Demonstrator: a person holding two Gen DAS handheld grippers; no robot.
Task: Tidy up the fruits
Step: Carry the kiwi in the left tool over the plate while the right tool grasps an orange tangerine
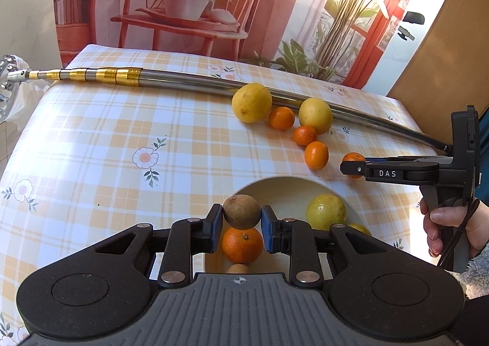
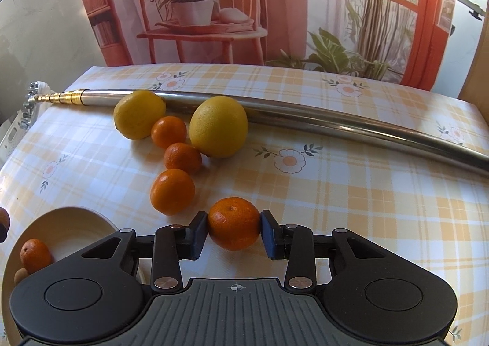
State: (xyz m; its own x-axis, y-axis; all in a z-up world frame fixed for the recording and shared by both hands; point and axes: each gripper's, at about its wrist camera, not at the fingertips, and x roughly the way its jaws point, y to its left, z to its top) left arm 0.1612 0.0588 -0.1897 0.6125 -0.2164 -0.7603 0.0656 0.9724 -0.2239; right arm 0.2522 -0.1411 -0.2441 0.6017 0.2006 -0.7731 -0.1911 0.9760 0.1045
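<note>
My left gripper (image 1: 241,215) is shut on a brown round fruit (image 1: 241,211), held just above a white bowl (image 1: 290,180). A mandarin (image 1: 242,245), a second brown fruit (image 1: 238,268) and a yellow fruit (image 1: 326,212) lie in the bowl. Low over the table to the bowl's right, my right gripper (image 2: 234,223) has both pads pressed on a mandarin (image 2: 233,222). Behind it lie three loose mandarins (image 2: 172,191) and two large yellow citrus fruits (image 2: 218,126). The bowl (image 2: 71,212) shows at the lower left of the right wrist view.
A long metal telescopic pole (image 1: 189,79) lies across the back of the checked tablecloth (image 1: 91,147), touching the yellow fruits. A person's hand (image 1: 437,220) holds the right gripper's handle. A printed backdrop stands behind the table.
</note>
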